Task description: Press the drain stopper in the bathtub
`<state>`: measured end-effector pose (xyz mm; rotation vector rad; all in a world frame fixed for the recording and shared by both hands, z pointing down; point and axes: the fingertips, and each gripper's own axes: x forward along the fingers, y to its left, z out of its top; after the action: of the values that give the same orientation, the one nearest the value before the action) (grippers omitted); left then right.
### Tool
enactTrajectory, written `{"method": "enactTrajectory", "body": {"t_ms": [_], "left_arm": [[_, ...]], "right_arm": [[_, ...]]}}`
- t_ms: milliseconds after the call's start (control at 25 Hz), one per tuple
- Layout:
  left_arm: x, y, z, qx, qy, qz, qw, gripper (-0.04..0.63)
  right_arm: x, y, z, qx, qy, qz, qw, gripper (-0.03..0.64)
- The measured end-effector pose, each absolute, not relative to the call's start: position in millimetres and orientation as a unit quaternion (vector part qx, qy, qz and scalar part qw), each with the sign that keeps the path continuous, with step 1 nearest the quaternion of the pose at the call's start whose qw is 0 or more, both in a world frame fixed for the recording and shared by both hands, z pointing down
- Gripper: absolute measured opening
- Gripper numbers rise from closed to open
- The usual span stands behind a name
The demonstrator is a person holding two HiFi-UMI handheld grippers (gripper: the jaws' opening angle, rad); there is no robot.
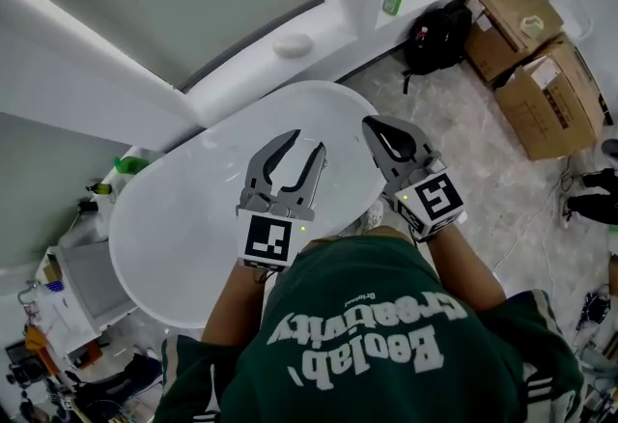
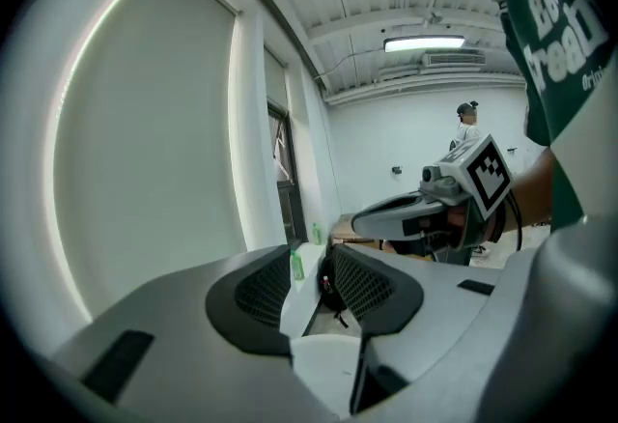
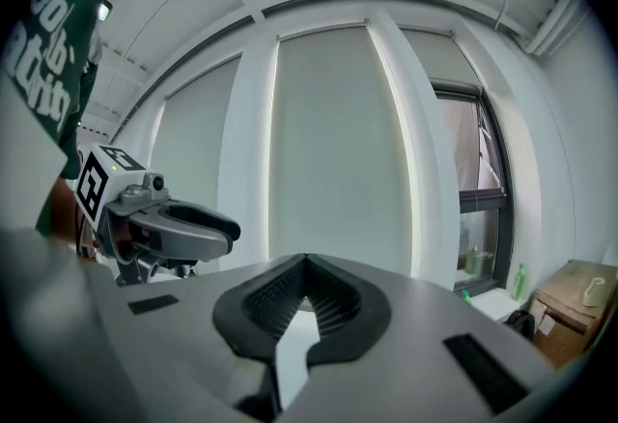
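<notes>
**Both tongs over the tub, stopper not made out**

In the head view the white tub [image 1: 164, 228] takes up the middle left of the frame. Both tongs are held above its right end, at the centre of the frame.

The left tongs [image 1: 307, 143] are held open. The jaws stand apart in a wide fork and nothing is gripped. In the left gripper view only far things are seen through the gap: a green bottle [image 2: 297, 265] on a white sill and a black bag [image 2: 328, 289] below it.

The right tongs [image 1: 375, 126] are closed. In the right gripper view the tips are seen to meet, with only a narrow slit left lower down between the pads, and nothing is held there. In the head view these tongs are placed just right of the left tongs, apart from them, and both pairs are pointed toward the top of the frame.

The stopper cannot be made out. Only bare white is shown on the visible part of the tub, and its near right part is covered by the tongs and by the green shirt [image 1: 386, 334] at the bottom of the frame.

A white oval thing [image 1: 293, 45] is seen on the ledge above the tub. Cardboard boxes [image 1: 541, 73] are stacked on the floor at the upper right, with the bag just left of them.
</notes>
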<state>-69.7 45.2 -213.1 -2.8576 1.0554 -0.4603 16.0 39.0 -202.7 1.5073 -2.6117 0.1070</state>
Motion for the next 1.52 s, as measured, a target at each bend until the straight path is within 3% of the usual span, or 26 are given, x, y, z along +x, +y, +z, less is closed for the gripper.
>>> {"method": "enactTrajectory", "body": {"t_ms": [360, 440, 1520], "left_arm": [[-86, 66, -252, -0.926, 0.361, -0.097, 0.05, 0.07], [-89, 64, -252, -0.925, 0.366, -0.093, 0.046, 0.009], [-116, 55, -251, -0.93, 0.358, -0.068, 0.048, 0.009]], "right_arm": [[-6, 63, -223, 0.482, -0.874, 0.02, 0.055, 0.011], [-12, 65, -227, 0.477, -0.877, 0.012, 0.055, 0.011], [-49, 63, -228, 0.477, -0.876, 0.002, 0.072, 0.011]]}}
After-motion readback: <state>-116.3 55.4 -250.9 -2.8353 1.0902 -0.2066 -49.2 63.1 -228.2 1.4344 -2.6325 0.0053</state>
